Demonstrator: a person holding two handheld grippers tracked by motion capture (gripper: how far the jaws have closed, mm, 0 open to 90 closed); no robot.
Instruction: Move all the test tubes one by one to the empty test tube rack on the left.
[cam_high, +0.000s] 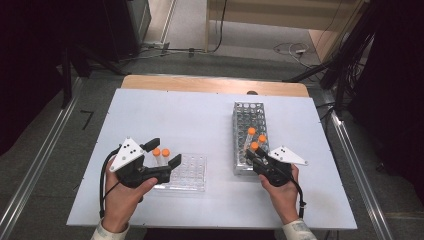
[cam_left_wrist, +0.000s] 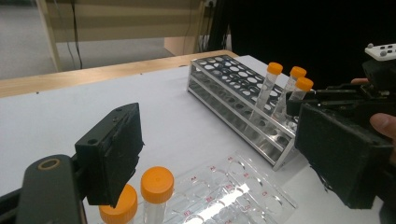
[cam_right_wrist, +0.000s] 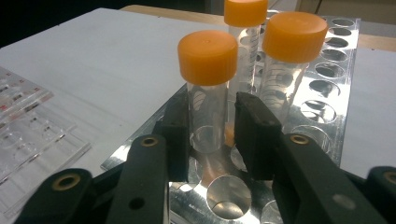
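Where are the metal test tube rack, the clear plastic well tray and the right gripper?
Metal test tube rack (cam_high: 248, 113): high view, far bare top.
Clear plastic well tray (cam_high: 194, 172): high view, empty wells.
Right gripper (cam_right_wrist: 212, 128): right gripper view, between its fingertips.

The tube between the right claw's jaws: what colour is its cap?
Orange, on a clear tube. The right gripper view shows it best.

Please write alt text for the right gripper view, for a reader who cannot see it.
The right tool has its two black jaws closed on a clear tube with an orange cap standing in a metal rack. Two more orange-capped tubes stand just behind it in the same rack, and a clear plastic tray lies on the white table at left.
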